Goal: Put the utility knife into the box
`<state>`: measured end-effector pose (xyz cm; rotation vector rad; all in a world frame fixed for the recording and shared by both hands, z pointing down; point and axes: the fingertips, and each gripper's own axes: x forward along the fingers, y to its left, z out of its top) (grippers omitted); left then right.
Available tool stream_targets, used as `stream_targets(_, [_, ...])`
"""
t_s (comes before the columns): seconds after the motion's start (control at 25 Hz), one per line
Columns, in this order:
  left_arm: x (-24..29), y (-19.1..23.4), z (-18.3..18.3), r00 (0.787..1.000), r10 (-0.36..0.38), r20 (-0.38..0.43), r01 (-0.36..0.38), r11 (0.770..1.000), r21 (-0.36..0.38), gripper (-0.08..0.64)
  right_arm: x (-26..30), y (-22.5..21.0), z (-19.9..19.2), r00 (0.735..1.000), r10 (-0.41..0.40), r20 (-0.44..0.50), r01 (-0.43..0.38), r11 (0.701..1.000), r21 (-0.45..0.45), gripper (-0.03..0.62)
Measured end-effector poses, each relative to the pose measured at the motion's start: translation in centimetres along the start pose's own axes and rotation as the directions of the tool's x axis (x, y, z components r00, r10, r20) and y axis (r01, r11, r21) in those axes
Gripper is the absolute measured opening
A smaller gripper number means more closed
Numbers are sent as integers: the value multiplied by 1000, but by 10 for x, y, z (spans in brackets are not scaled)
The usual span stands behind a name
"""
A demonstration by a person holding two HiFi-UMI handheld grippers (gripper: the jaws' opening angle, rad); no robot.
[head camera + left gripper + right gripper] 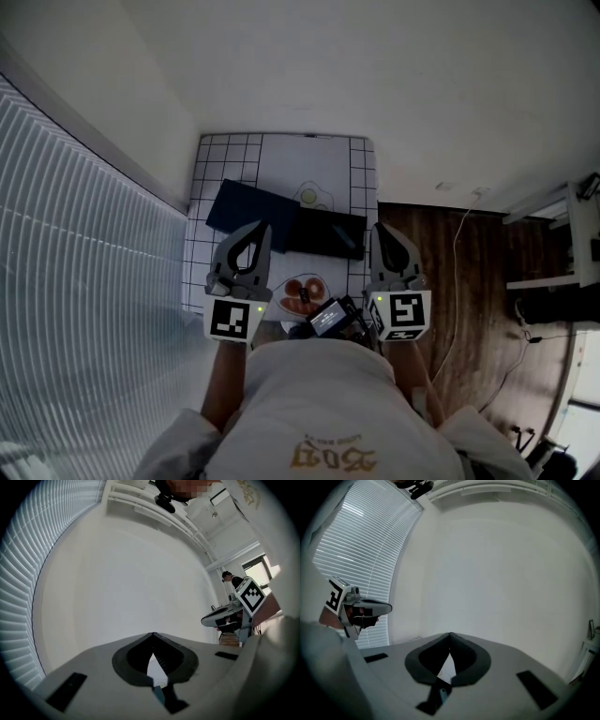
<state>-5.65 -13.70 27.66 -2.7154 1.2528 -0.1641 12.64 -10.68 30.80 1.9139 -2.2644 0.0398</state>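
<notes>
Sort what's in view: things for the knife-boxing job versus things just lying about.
Job: dark blue box, black box, left gripper, right gripper, both shut and empty; utility knife not discernible.
Lying about: plate with orange-red pieces, checked tablecloth, white cable.

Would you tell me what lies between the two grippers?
Head view: a plate of reddish-brown pieces lies between the left gripper and the right gripper; further up, a black box spans the gap between their tips.

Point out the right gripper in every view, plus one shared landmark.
Head view: right gripper right of centre, jaws shut.
Left gripper view: right gripper at the right edge, pointing left.
Right gripper view: right gripper at bottom centre, its own jaws, shut.
Shared landmark: window blind, at the left in all three.
</notes>
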Motion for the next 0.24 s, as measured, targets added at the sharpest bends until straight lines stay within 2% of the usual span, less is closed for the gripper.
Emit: stream_targets(0.24, [4, 1, -3, 1000, -7, -9, 7, 1000, 2, 8, 6, 0, -2, 1000, 6, -5, -6, 1000, 3, 6])
